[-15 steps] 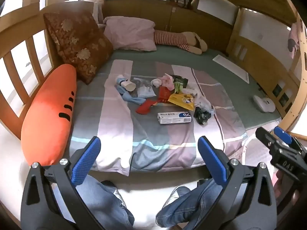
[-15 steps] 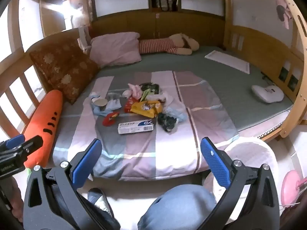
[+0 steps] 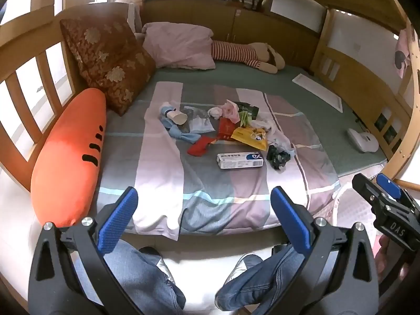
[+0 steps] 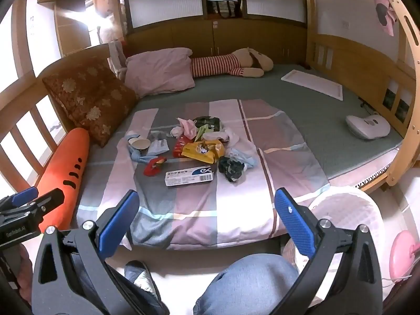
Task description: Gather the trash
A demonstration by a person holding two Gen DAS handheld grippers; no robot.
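Staying put: left tool (image 3: 204,210), right tool (image 4: 207,207)

Bare blanket (image 4: 183,210) before trash pile (image 4: 199,147)

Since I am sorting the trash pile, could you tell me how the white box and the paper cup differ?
The white box is flat and rectangular with blue print; the paper cup is round and open-mouthed. The box lies alone at the near edge; the cup rests among blue cloth at the left. Both lie on the striped blanket.

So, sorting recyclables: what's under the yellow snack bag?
The yellow snack bag lies partly over a red packet and white crumpled wrappers. Whatever sits beneath its middle is hidden.
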